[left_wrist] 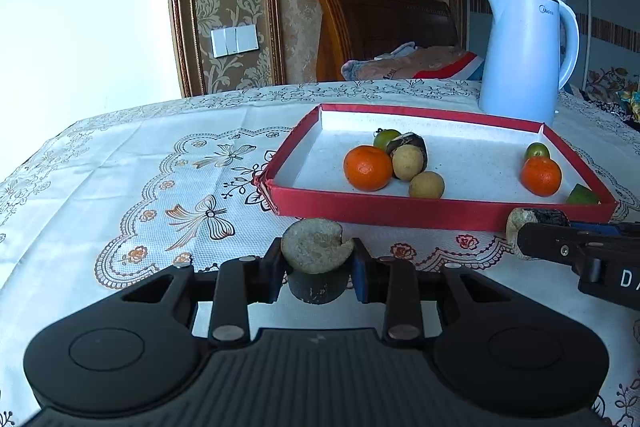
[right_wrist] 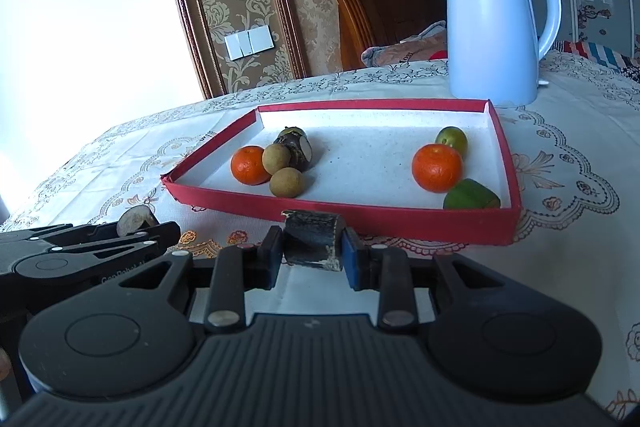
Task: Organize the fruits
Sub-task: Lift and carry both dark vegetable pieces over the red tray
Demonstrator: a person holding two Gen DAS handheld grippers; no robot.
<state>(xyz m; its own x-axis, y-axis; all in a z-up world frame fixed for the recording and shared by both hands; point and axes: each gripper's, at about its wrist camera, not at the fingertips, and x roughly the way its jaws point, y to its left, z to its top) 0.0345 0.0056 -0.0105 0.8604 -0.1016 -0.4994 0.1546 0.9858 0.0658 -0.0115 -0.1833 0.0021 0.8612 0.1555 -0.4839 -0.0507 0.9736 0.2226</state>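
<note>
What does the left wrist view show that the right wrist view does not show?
Only the left wrist view shows the pale cut end of the left gripper's dark piece, and a green fruit behind the left orange. Only the right wrist view shows the right gripper's piece side-on. Both share the red tray, two oranges and the kettle.

Fruit and vessels on the table, by count:
- Oranges, two: one (right_wrist: 250, 165), another (right_wrist: 437, 167).
- Tan longans, two: (right_wrist: 276, 158), (right_wrist: 287, 182).
- Green fruits, three: (left_wrist: 386, 140), (right_wrist: 451, 140), (right_wrist: 471, 195).
- Dark-skinned cut stalk pieces, three: (right_wrist: 296, 148), (left_wrist: 316, 269), (right_wrist: 315, 239).
- Red tray (right_wrist: 344, 214), one.
- Kettle (right_wrist: 492, 27), one.
- Grippers, two: left gripper (left_wrist: 319, 269), right gripper (right_wrist: 311, 251).
</note>
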